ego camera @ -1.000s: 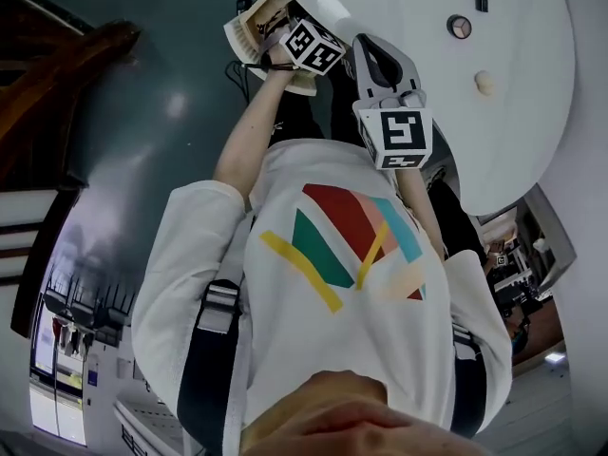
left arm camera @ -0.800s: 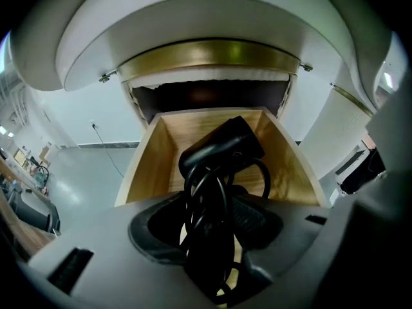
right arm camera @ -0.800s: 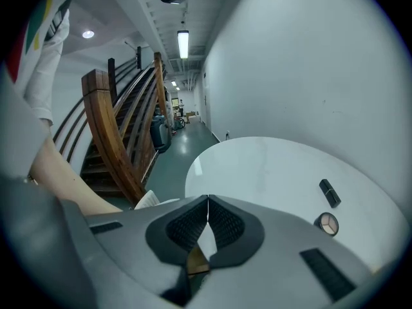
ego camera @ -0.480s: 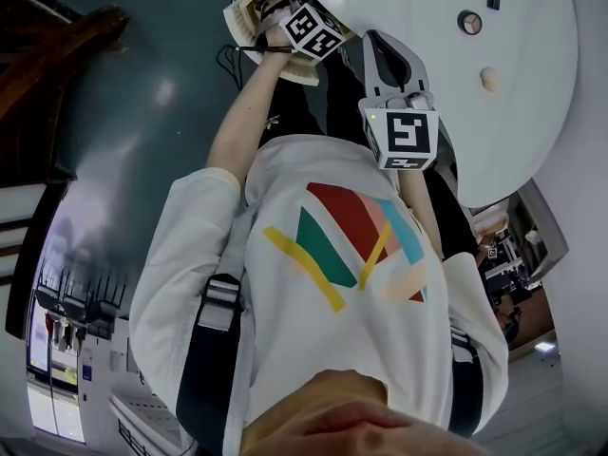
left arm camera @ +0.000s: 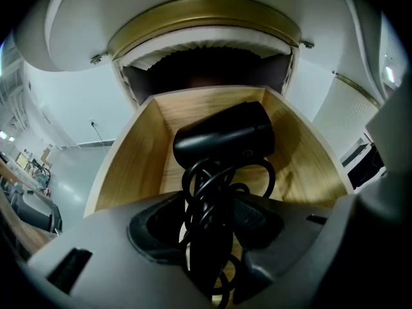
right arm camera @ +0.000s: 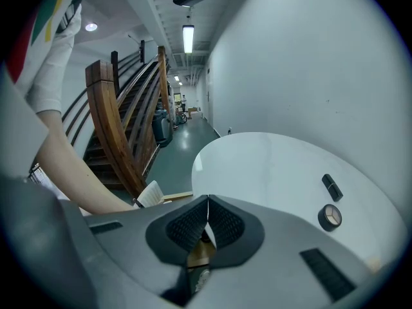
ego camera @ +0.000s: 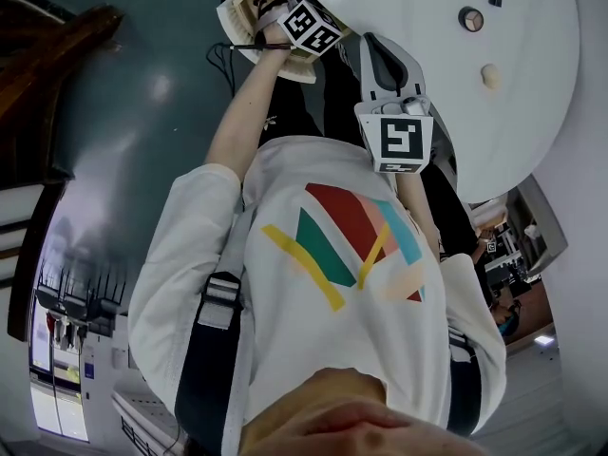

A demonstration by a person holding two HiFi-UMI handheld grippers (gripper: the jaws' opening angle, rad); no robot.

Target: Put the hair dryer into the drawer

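The hair dryer [left arm camera: 222,137], its cord [left arm camera: 206,192] looped round it, is pinched by the left hand-held gripper [left arm camera: 209,227] over the open wooden drawer [left arm camera: 138,153] of a round white desk [ego camera: 532,93]. The jaws of the right hand-held gripper [right arm camera: 207,227] are pressed together, empty. A wooden staircase [right arm camera: 119,127] and a glossy grey floor [ego camera: 142,112] are seen by a white wall [right arm camera: 309,63].

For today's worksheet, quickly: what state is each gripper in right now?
Left gripper: closed on the hair dryer, over the drawer.
Right gripper: closed, empty.
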